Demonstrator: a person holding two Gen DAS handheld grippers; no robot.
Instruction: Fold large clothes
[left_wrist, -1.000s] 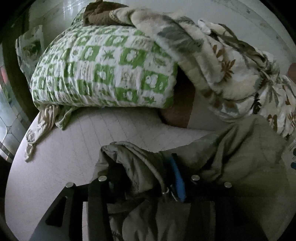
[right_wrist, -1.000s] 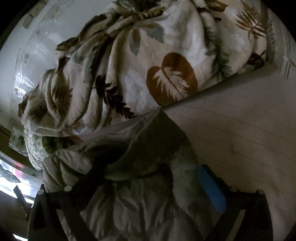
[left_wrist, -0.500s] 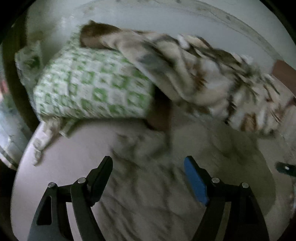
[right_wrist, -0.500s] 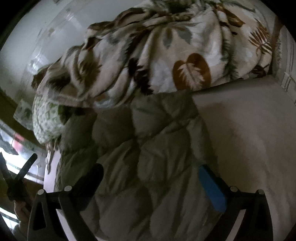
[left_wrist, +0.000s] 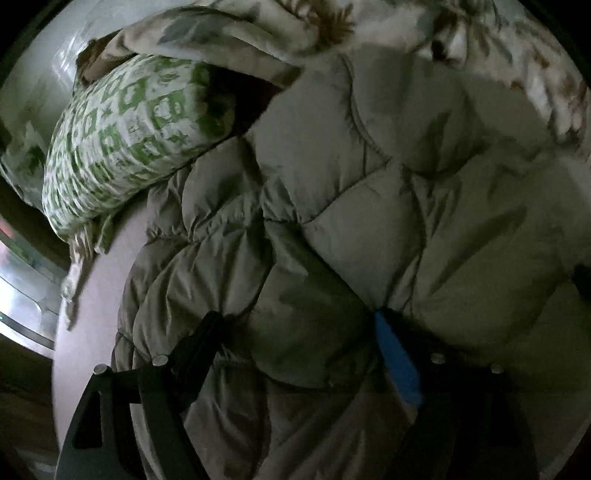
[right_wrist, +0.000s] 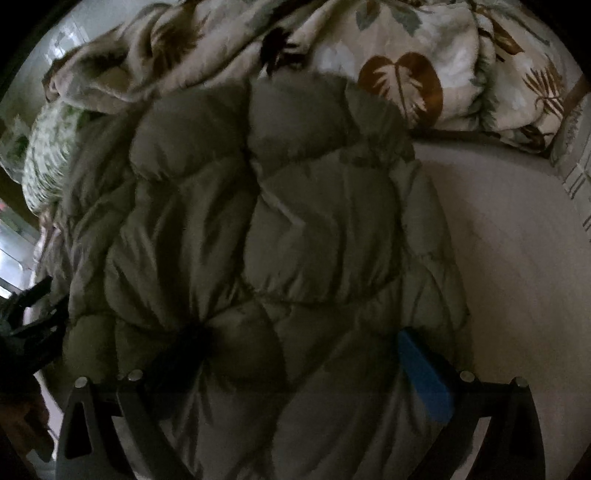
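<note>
On the bed (right_wrist: 517, 236) lies a padded jacket (left_wrist: 332, 229); left gripper (left_wrist: 299, 332) just spread apart, right gripper (right_wrist: 303, 343) likewise wide; pillow (left_wrist: 125, 140) at ten o'clock.

Bedding around the work area

A green-and-white patterned pillow (left_wrist: 125, 147) lies at the upper left of the left wrist view, a frilled edge trailing from its lower end onto the pale bed sheet (right_wrist: 517, 251). A cream blanket printed with brown and grey-green leaves (right_wrist: 406, 55) is bunched along the far side of the bed, its edge draped over the pillow's top (a large brown heart-shaped leaf shows clearly in the right wrist view). The sheet is bare to the right. A bright window strip (left_wrist: 22, 295) shows at the far left.
</note>
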